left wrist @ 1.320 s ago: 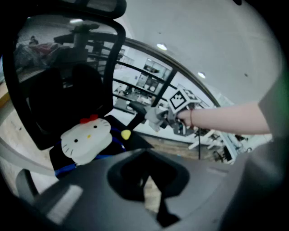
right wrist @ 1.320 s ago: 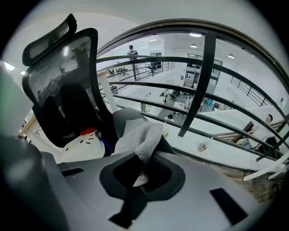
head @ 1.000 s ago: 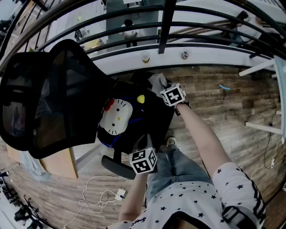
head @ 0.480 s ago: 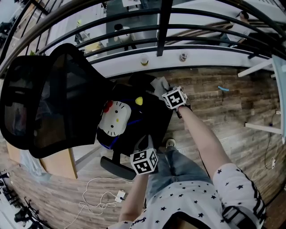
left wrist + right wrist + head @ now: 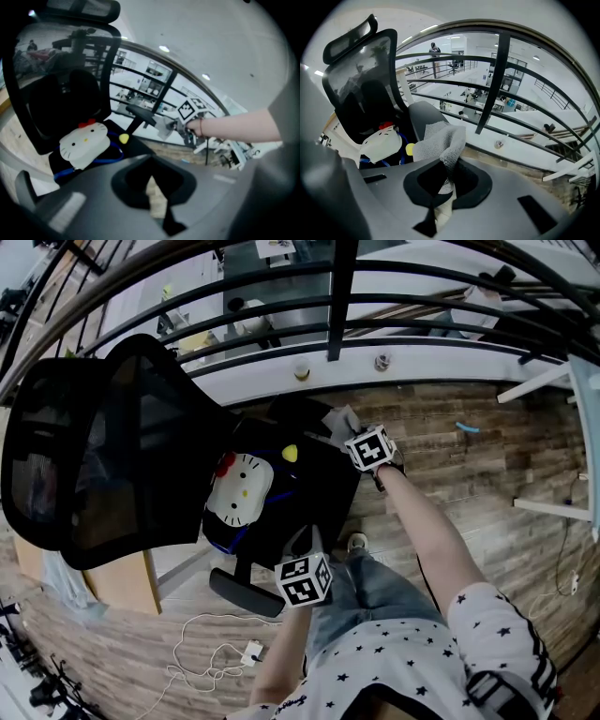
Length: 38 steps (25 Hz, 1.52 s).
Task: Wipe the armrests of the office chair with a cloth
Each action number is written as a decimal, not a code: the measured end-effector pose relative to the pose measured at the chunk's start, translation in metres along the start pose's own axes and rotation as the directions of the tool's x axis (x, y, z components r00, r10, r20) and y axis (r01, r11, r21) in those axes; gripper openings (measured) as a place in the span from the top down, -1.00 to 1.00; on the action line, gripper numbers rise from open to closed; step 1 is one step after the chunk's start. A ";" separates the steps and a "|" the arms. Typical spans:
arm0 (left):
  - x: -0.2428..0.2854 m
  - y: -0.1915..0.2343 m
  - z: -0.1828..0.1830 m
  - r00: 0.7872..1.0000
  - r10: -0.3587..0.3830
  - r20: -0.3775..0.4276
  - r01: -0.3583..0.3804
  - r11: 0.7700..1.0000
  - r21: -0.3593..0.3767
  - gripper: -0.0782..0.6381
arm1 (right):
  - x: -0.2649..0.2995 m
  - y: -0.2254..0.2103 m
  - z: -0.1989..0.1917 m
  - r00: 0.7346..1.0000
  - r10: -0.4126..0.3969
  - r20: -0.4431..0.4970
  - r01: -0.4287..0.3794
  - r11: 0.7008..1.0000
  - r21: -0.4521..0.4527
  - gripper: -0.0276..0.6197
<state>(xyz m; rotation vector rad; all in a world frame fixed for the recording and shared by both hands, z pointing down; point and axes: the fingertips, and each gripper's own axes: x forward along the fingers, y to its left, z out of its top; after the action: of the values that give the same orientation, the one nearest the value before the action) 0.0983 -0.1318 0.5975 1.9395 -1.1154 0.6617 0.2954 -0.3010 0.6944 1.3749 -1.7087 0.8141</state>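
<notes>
The office chair has a black mesh back and stands at the left. Its far armrest lies just left of a grey cloth. My right gripper is shut on that cloth, which bunches up out of the jaws beside the armrest. Whether cloth and armrest touch I cannot tell. My left gripper hangs over the seat's near edge, above the near armrest. Its jaws are shut with nothing in them. The left gripper view shows the cloth and the far armrest.
A white cat-face cushion lies on the seat. A black metal railing runs along the far side. A white cable with a plug trails on the wooden floor. A wooden panel stands by the chair. The person's shoe is below.
My right gripper and the cloth have shifted slightly right and nearer, off the far armrest. The left gripper has barely moved.
</notes>
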 end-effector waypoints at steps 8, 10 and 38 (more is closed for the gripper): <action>-0.002 -0.002 -0.002 1.000 -0.002 0.001 0.002 1.000 0.010 0.76 | -0.007 -0.009 -0.012 1.000 -0.023 -0.015 0.023 1.000 -0.008 0.82; -0.003 -0.004 -0.001 1.000 -0.002 0.004 0.002 1.000 0.013 0.76 | -0.008 -0.009 -0.004 1.000 -0.020 0.022 0.021 1.000 -0.020 0.82; -0.046 -0.026 -0.025 0.996 0.028 0.086 -0.030 0.999 0.023 0.76 | -0.112 0.027 -0.052 0.979 0.068 0.191 -0.064 0.998 -0.028 0.82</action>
<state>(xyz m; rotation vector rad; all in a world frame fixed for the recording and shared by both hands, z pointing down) 0.0979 -0.0812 0.5676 1.9920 -1.1956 0.6151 0.2901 -0.1974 0.6217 1.4268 -1.9150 0.7157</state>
